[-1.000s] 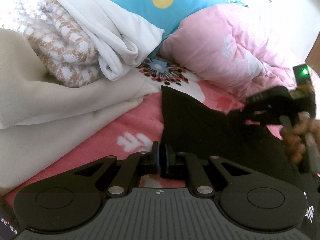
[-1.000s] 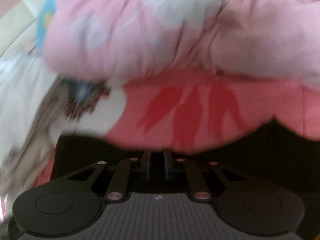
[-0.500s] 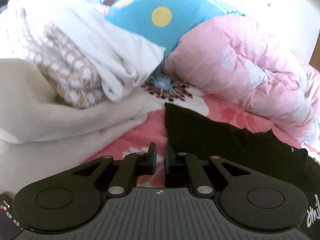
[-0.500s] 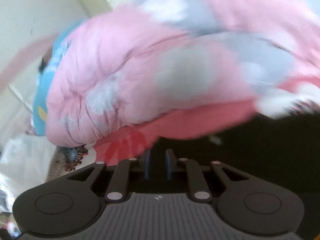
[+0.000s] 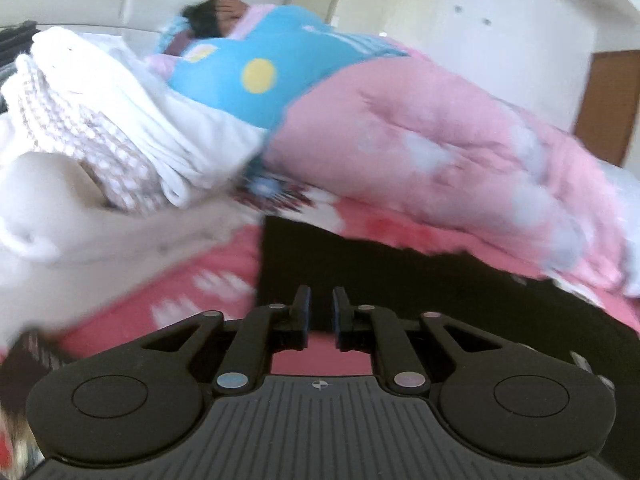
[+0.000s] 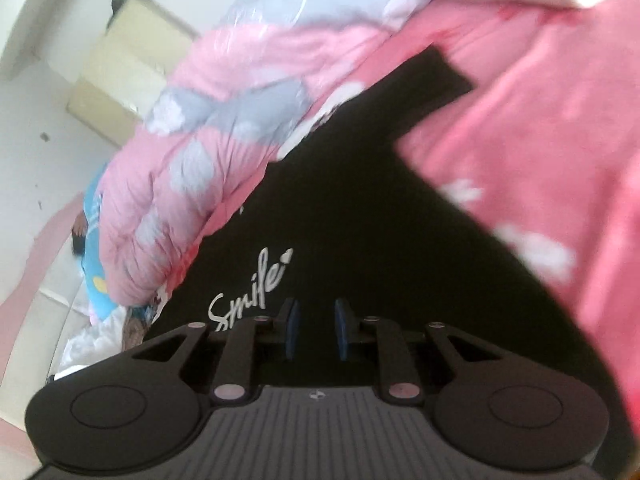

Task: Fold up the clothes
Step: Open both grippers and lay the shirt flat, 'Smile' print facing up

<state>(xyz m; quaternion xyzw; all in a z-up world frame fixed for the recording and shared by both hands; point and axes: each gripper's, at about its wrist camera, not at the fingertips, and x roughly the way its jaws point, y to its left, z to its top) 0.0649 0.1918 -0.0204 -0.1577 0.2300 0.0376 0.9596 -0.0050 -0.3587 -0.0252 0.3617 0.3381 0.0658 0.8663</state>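
Your left tongs (image 5: 320,316) stand parted with nothing between the pads — pink bed sheet shows through the gap. Just ahead of them, toward 12 o'clock, the black short-sleeved T-shirt (image 5: 400,272) lies spread flat on the pink flower-printed bed sheet (image 5: 192,292), its near corner reaching the tips.

Your right tongs (image 6: 314,330) are also released, gap wide, hovering over the same black T-shirt (image 6: 360,220). From that wrist view the white script word "Smile" (image 6: 252,284) sits at about 11 o'clock from the tips, and one sleeve (image 6: 436,84) stretches away toward 1 o'clock across the sheet (image 6: 540,140).

In the left view, a puffy pink quilt with pale cloud patches (image 5: 460,152) borders the shirt's far edge from 12 to 3 o'clock. At 10 o'clock, a heap of white and beige-checked clothes (image 5: 120,132) rests on a cream blanket (image 5: 100,232). Behind it lies a blue cushion with a yellow dot (image 5: 260,76); the dark shape above it is too blurred to identify — possibly hair.
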